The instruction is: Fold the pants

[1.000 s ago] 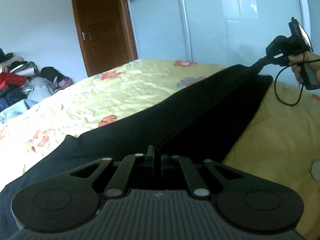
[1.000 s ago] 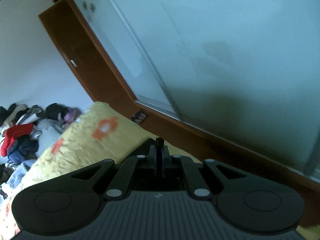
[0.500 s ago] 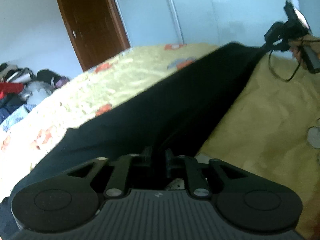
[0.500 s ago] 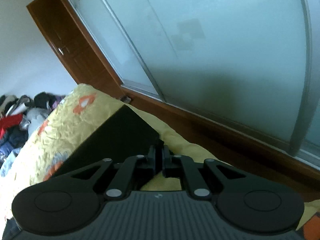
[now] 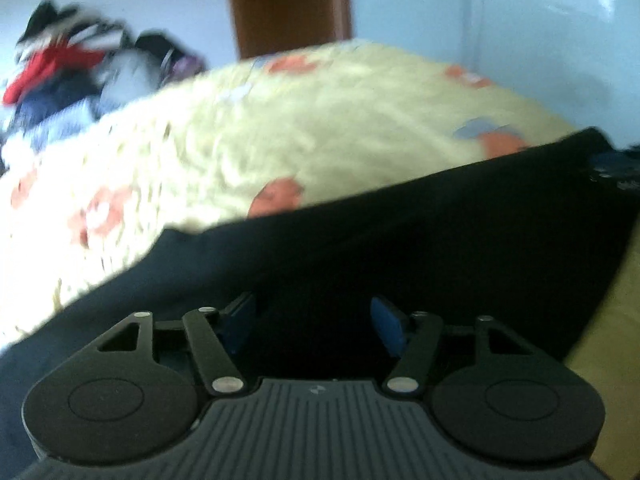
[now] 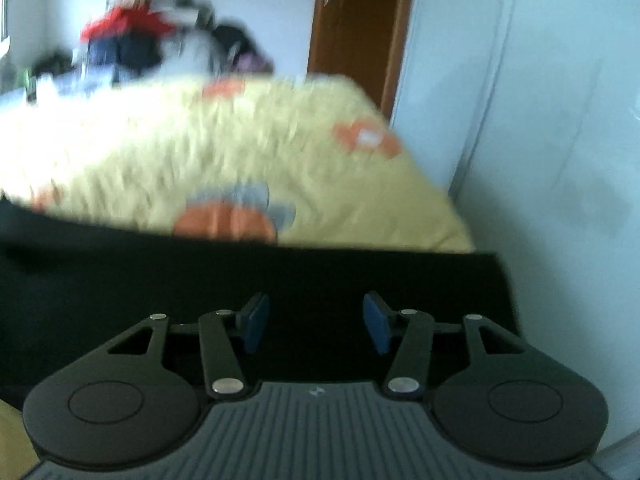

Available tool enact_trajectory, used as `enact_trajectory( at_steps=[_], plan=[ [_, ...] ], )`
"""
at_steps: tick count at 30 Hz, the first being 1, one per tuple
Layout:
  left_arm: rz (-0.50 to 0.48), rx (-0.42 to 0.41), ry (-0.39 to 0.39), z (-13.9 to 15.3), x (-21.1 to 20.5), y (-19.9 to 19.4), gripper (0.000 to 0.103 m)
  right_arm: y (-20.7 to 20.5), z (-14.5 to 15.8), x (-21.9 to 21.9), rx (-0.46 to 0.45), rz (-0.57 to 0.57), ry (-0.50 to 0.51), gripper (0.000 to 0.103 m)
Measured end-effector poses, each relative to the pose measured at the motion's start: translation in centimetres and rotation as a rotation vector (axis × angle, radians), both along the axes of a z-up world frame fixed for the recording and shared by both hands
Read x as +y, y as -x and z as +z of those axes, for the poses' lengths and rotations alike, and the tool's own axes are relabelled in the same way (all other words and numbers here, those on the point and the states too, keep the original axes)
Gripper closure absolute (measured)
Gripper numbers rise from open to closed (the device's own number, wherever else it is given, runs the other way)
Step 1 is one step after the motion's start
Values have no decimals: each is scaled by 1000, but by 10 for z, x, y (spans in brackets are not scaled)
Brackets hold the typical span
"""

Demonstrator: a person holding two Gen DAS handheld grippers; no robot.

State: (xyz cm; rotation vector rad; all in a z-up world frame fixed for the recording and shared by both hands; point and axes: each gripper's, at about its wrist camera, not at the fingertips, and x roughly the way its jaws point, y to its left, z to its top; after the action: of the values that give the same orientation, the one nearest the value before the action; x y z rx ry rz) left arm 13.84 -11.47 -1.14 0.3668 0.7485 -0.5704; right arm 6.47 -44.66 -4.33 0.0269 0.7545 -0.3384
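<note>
Black pants (image 5: 420, 240) lie stretched across a yellow flowered bedspread (image 5: 280, 120). My left gripper (image 5: 312, 326) is open just above the pants, its blue pads (image 5: 240, 322) apart and holding nothing. In the right wrist view the pants (image 6: 280, 276) fill the lower middle, with a straight end edge at the right near the bed's edge. My right gripper (image 6: 316, 322) is open over that end, its blue pads (image 6: 378, 322) apart and empty. Both views are blurred by motion.
A pile of clothes (image 5: 76, 68) sits beyond the bed at the back left. A brown door (image 5: 288, 4) and a white sliding wardrobe (image 6: 540, 120) stand behind the bed. The bed's edge (image 6: 444, 208) drops off at the right.
Both grippers have opened and let go of the pants, which now lie on the bed. Both cameras have swung towards the door and the clothes pile.
</note>
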Motion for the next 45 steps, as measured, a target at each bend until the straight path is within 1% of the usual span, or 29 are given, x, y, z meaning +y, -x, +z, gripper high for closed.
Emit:
enact_trajectory(
  at_steps=[1, 2, 3, 4, 5, 6, 7, 8, 10, 12, 13, 15, 17, 18, 21, 25, 28, 30, 31, 32, 33, 34, 36, 37, 39, 42, 45],
  plan=[
    [27, 0, 1, -3, 1, -6, 34, 3, -1, -6, -25, -35, 10, 30],
    [50, -3, 7, -2, 4, -9, 34, 7, 1, -11, -28, -106, 41, 29],
    [74, -6, 9, 1, 6, -9, 36, 15, 5, -17, -53, -182, 72, 29],
    [87, -18, 15, 5, 10, -5, 36, 28, 11, -22, -99, -229, 72, 29],
    [84, -42, 26, 10, 12, 2, 34, 44, 17, -27, -158, -256, 39, 29],
    [78, -75, 34, 15, 15, 10, 30, 64, 22, -37, -225, -292, -30, 29],
    [77, -108, 32, 17, 18, 19, 28, 83, 26, -47, -281, -338, -107, 29],
    [78, -141, 23, 18, 18, 29, 26, 98, 26, -55, -323, -376, -177, 29],
    [68, -205, 4, 16, 21, 48, 25, 128, 23, -72, -394, -438, -346, 29],
    [59, -255, -5, 12, 20, 69, 25, 149, 13, -78, -435, -467, -487, 29],
    [51, -275, -8, 10, 18, 78, 25, 154, 10, -79, -442, -470, -535, 29],
    [27, -306, -6, 5, 19, 95, 24, 162, -1, -81, -448, -483, -621, 29],
    [7, -329, -13, 1, 19, 110, 20, 162, -10, -81, -454, -482, -680, 29],
    [6, -332, -21, -3, 18, 114, 18, 166, -12, -79, -454, -481, -696, 29],
    [1, -311, -33, -12, 17, 121, 18, 160, -22, -83, -446, -493, -721, 29],
    [48, -297, 1, -16, 24, 123, 17, 154, -24, -87, -484, -500, -714, 29],
    [103, -293, 34, -18, 31, 124, 12, 151, -26, -90, -510, -508, -698, 29],
    [127, -288, 37, -23, 34, 126, 10, 146, -27, -90, -524, -511, -685, 29],
    [124, -282, 34, -23, 33, 126, 10, 145, -27, -89, -528, -515, -675, 30],
    [126, -285, 34, -23, 34, 127, 9, 147, -27, -87, -530, -521, -666, 33],
    [127, -284, 30, -23, 34, 127, 8, 148, -28, -87, -526, -533, -664, 51],
    [129, -278, 23, -23, 33, 126, 7, 147, -33, -89, -521, -548, -680, 73],
    [142, -275, 18, -24, 34, 125, 2, 152, -42, -93, -551, -571, -735, 87],
    [151, -280, 13, -24, 34, 125, 0, 155, -46, -95, -567, -579, -753, 92],
    [169, -290, 3, -24, 34, 126, 0, 159, -46, -94, -594, -586, -758, 94],
    [208, -314, -12, -22, 36, 128, 0, 153, -27, -79, -605, -530, -654, 96],
    [273, -367, -48, -18, 43, 132, 0, 137, -1, -56, -603, -409, -538, 96]
  ],
)
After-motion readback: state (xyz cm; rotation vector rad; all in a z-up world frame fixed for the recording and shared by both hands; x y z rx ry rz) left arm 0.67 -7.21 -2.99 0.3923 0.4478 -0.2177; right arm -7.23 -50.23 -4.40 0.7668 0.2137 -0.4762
